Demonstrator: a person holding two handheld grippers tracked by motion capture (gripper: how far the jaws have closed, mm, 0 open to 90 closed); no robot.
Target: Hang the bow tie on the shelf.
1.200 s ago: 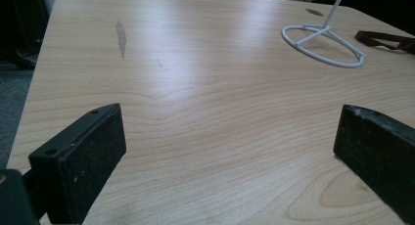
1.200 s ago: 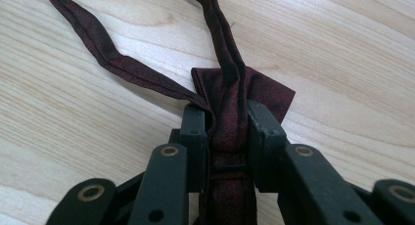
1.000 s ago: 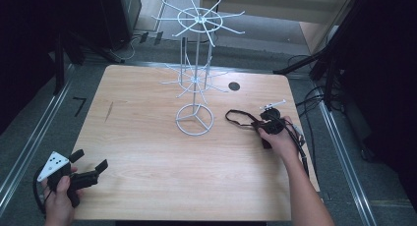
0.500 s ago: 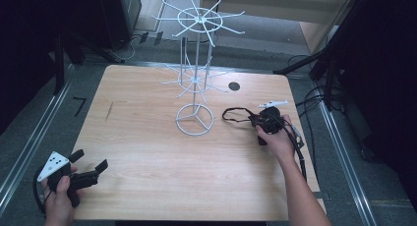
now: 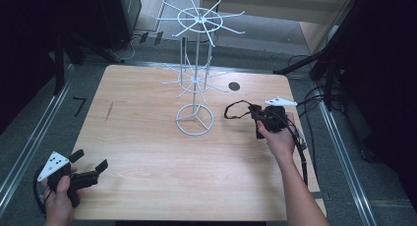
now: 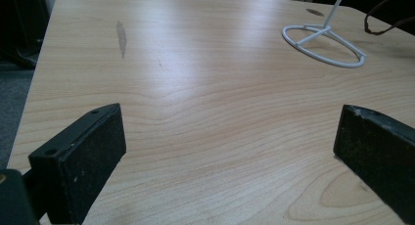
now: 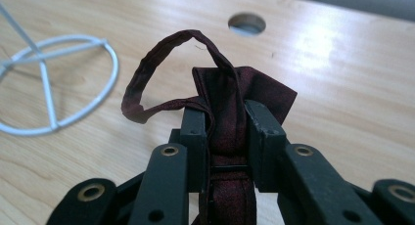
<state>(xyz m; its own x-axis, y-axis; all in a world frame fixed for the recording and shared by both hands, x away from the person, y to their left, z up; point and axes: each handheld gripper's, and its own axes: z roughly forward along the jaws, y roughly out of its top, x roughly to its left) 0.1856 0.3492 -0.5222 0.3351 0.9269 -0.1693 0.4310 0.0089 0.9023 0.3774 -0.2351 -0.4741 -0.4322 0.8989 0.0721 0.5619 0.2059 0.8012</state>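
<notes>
Lifted slightly since before, right hand-held gripper (image 7: pixel 222 132) clamps the dark bow tie (image 7: pixel 230 95); left hand-held gripper (image 6: pixel 230 151) idles open. Keep the strap loop (image 7: pixel 156 73) wide for a rack (image 5: pixel 195 78) hook.

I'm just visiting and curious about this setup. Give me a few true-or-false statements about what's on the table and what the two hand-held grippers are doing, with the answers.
1. The right gripper is clamped on a dark red bow tie. True.
2. The left gripper holds a bow tie too. False: its jaws stand wide open with bare wood between them.
3. A white wire rack stands on the wooden table. True.
4. The bow tie's strap already hangs on one of the rack's arms. False: the loop hangs free beside the rack's ring base.
5. The table has a round hole behind the rack. True.
</notes>
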